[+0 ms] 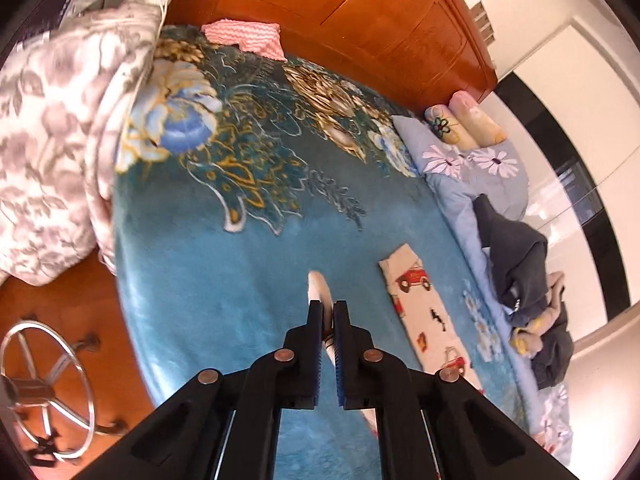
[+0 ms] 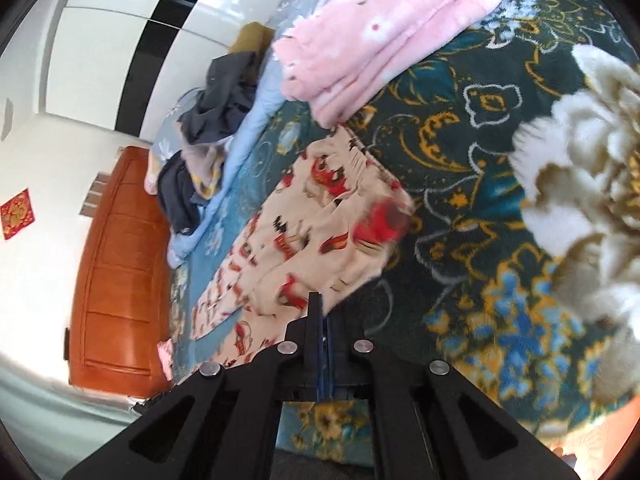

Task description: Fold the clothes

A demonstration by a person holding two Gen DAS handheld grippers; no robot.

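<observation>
Now, garment: we see the car-print garment (image 2: 320, 224) lying on the bed (image 1: 240, 264) near its right edge.
Handling: soft, light, floppy; we'd pinch hems or corners.
Left hand-held gripper (image 1: 328, 312): clenched on a pale fabric edge.
Right hand-held gripper (image 2: 325, 312): clenched on the garment's near edge.

You get bright daylight in both views, and the white wall (image 1: 568, 92) is nearly washed out. Your fisheye lenses bend every straight line and leave black corners. In the right wrist view the car-print cloth (image 2: 320, 232) smears with motion blur, and the floral blanket (image 2: 520, 208) turns soft close to the lens. Sheen glares off the wooden headboard (image 1: 360, 12).
</observation>
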